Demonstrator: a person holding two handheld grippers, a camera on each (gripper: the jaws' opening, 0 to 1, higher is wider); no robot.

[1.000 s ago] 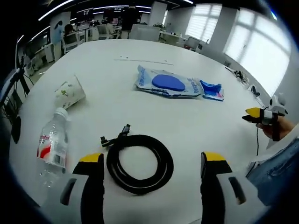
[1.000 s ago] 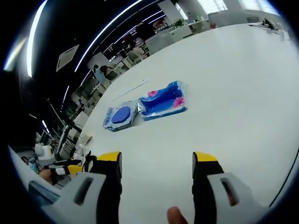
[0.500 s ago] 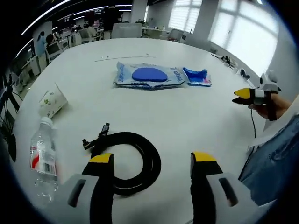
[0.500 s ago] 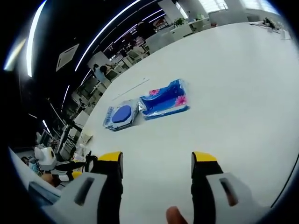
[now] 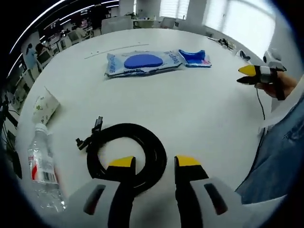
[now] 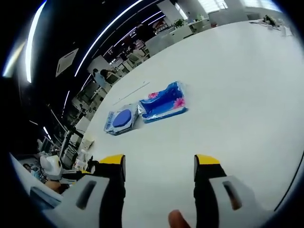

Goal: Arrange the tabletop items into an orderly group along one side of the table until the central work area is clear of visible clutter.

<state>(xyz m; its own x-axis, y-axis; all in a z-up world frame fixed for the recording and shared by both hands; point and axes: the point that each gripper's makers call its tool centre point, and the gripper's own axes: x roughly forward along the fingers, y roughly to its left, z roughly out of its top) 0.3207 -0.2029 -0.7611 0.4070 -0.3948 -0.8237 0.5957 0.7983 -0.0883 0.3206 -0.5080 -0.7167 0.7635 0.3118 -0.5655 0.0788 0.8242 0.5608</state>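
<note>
Closing narrowly over the near rim of the cable [image 5: 127, 153], the left gripper [image 5: 153, 162] risks uncoiling it if only one loop is caught; the right gripper [image 6: 158, 161] is held wide, empty.

A broad white table [image 5: 199, 109] stands in an open office with ceiling light strips [image 6: 111, 26], bright windows [image 5: 237, 14] and distant desks [image 6: 164, 40].

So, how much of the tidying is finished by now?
Nothing looks grouped yet. The left gripper is closing over the cable. The bottle, cup and two packs lie scattered. The right gripper hovers open.
</note>
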